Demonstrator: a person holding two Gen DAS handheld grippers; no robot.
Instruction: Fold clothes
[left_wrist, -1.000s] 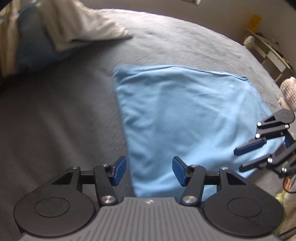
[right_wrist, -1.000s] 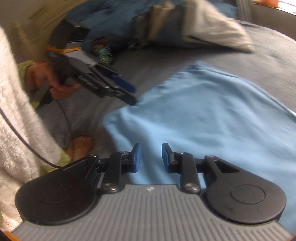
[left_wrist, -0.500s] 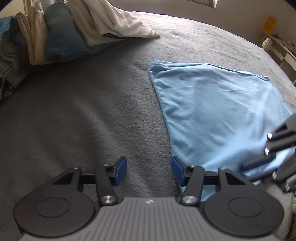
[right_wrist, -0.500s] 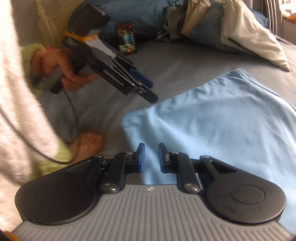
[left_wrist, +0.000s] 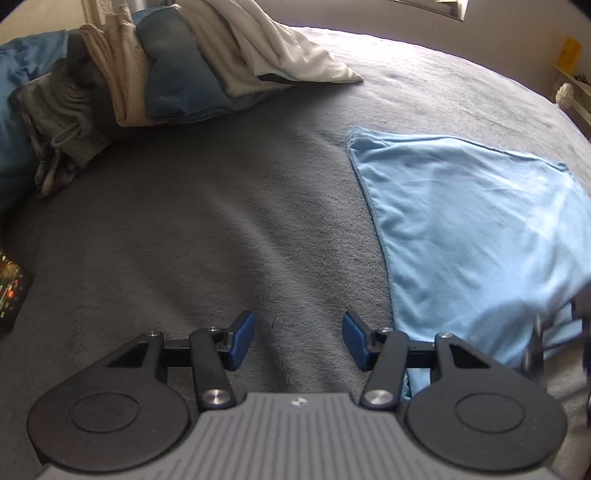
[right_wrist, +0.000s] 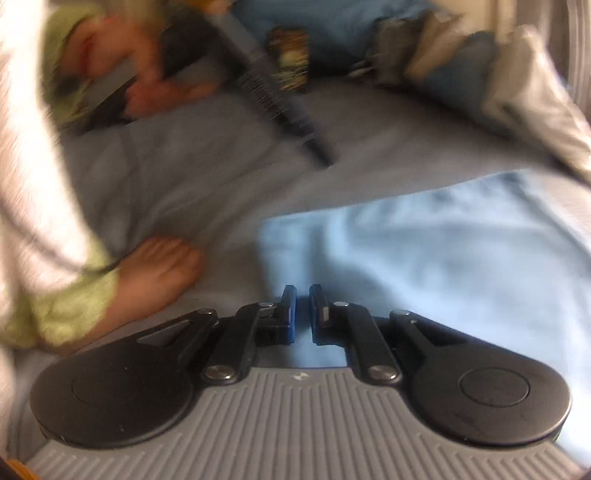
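Note:
A light blue cloth lies flat on the grey bed cover, right of centre in the left wrist view. My left gripper hangs open over bare cover just left of the cloth's near corner, nothing between its pads. In the right wrist view the cloth fills the lower right. My right gripper sits over its near edge, jaws closing down to a thin slit; whether fabric is caught I cannot tell. The right gripper shows blurred at the left view's right edge. The left gripper is a blur at upper centre.
A pile of unfolded clothes in blue, beige, grey and white lies at the back left. A dark printed box sits at the left edge. A person's bare foot and white fleecy sleeve are close on the left.
The left gripper has swung left off the cloth onto bare cover. The right gripper's jaws have narrowed from a clear gap to a slit as it moved over the cloth's edge.

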